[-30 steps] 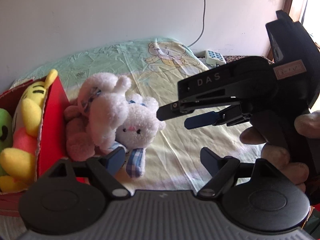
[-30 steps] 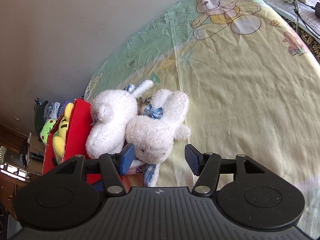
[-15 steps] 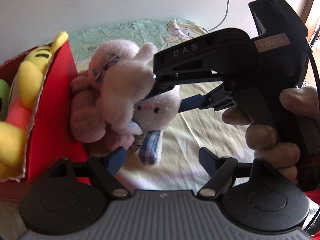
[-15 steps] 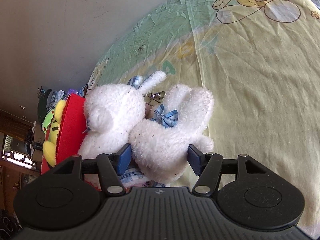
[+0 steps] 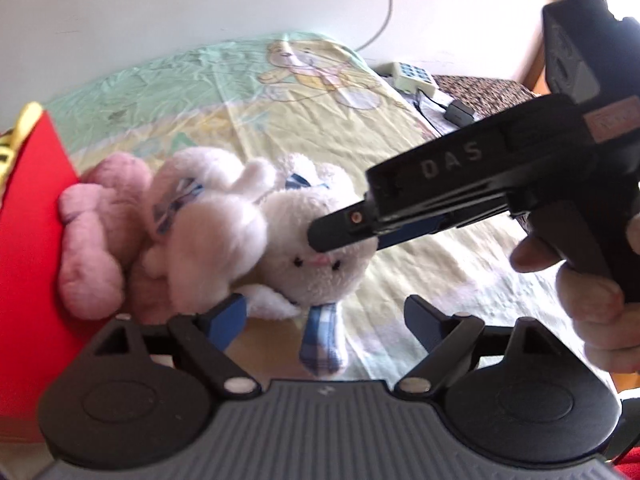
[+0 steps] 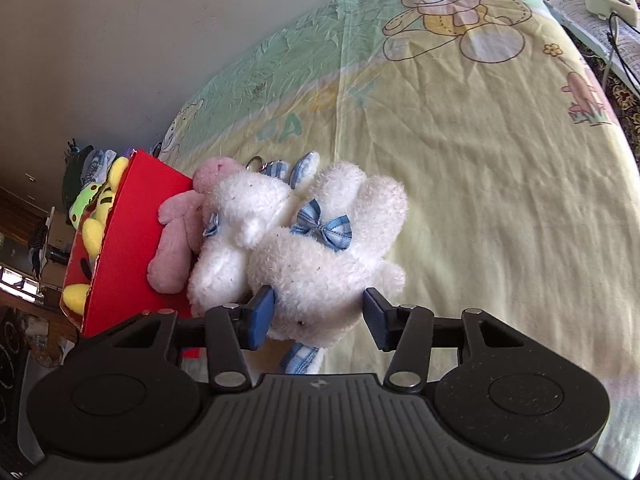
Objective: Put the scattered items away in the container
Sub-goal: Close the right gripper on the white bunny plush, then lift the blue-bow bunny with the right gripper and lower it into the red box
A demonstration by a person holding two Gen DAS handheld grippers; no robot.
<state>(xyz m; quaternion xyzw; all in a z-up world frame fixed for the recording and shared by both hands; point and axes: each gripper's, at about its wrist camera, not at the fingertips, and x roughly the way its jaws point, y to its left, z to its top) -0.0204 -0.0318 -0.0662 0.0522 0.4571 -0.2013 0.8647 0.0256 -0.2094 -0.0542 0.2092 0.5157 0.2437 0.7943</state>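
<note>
At 8 o'clock in the right wrist view, the red container point(image 6: 132, 248) is crowded by plush toys. The right gripper point(image 6: 316, 318) is spread around the white rabbit point(image 6: 320, 268), unclamped, apparently for pickup; the left gripper point(image 5: 324, 314) is held apart, empty.

Pink plush point(image 6: 176, 236) — newly uncovered

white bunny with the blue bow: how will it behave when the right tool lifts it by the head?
The white bunny looks plush, so it should squash between the right tool fingers, not slip. Ears and limbs will probably dangle. It leans on the second white plush, which may shift.
</note>
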